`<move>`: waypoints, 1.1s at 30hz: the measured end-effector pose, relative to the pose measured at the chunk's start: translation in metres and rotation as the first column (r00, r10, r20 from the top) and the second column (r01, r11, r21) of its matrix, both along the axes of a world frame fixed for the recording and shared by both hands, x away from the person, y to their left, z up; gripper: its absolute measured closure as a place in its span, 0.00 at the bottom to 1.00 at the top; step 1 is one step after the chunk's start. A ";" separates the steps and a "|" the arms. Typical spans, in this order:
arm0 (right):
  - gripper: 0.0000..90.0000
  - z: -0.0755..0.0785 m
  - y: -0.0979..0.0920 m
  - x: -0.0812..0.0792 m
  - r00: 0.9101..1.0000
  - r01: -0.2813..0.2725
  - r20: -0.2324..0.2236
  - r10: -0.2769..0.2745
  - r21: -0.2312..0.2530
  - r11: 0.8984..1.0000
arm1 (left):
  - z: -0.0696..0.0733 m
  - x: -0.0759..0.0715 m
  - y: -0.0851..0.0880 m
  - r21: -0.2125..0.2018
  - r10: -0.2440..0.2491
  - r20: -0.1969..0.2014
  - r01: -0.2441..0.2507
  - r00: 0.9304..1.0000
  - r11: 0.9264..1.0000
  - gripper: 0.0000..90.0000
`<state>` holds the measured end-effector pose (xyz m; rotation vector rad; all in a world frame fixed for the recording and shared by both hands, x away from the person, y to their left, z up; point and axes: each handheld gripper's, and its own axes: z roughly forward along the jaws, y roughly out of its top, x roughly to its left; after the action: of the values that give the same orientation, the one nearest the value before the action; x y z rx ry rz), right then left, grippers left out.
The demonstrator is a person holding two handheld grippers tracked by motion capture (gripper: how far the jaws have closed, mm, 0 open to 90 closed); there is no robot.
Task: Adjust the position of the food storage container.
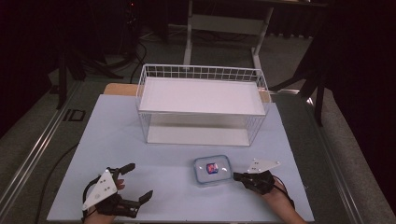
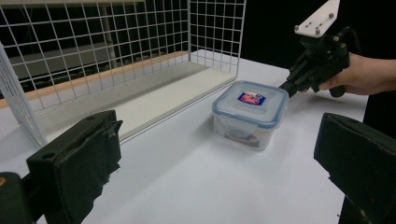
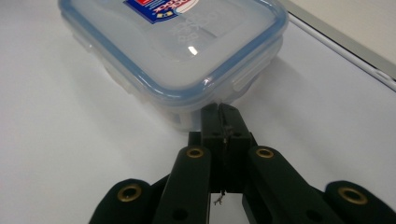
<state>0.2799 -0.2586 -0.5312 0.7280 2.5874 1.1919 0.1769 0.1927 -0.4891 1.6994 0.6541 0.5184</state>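
Observation:
A clear plastic food box (image 1: 213, 170) with a blue-rimmed lid and a red-and-blue label sits on the pale table, near the front. My right gripper (image 1: 236, 176) is shut, with nothing between its jaws, and its tips rest against the box's right side. The right gripper view has the closed tips (image 3: 221, 110) right at the box (image 3: 173, 42), just under the lid's corner. My left gripper (image 1: 139, 183) stands open at the front left, well apart from the box. Its wide jaws frame the box (image 2: 250, 113) and the right gripper (image 2: 285, 86) in the left gripper view.
A white wire basket (image 1: 201, 103) lies on its side at the back of the table, its open side facing me, with a white board on top. The table's right edge (image 1: 299, 168) runs close beside my right hand.

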 end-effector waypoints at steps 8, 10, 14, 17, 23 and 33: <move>1.00 0.000 0.027 -0.002 0.997 -0.071 -0.012 0.071 0.002 0.998 | -0.002 0.001 -0.002 0.024 -0.014 -0.010 0.014 1.000 1.000 0.02; 1.00 0.000 0.029 -0.002 0.997 -0.081 -0.012 0.081 -0.002 0.997 | -0.002 0.001 -0.002 0.020 -0.019 -0.013 0.020 1.000 1.000 0.02; 1.00 0.001 0.040 -0.002 0.995 -0.100 -0.007 0.100 -0.004 0.995 | -0.004 0.002 -0.003 0.010 -0.034 -0.029 0.034 0.999 0.999 0.02; 1.00 0.001 0.044 0.001 0.995 -0.104 -0.009 0.104 0.003 0.995 | -0.005 0.002 -0.004 -0.015 -0.060 -0.048 0.059 0.997 0.998 0.02; 1.00 -0.001 0.054 0.002 0.992 -0.123 -0.007 0.123 -0.008 0.992 | -0.005 0.002 -0.006 -0.021 -0.074 -0.052 0.073 0.996 0.997 0.02; 1.00 -0.002 0.057 0.007 0.993 -0.119 0.010 0.119 -0.004 0.993 | -0.005 0.001 -0.006 -0.020 -0.081 -0.051 0.080 0.995 0.997 0.02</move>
<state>0.2865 -0.2016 -0.5332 0.5731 2.6568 1.2207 0.1783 0.1864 -0.4937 1.7196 0.6230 0.4117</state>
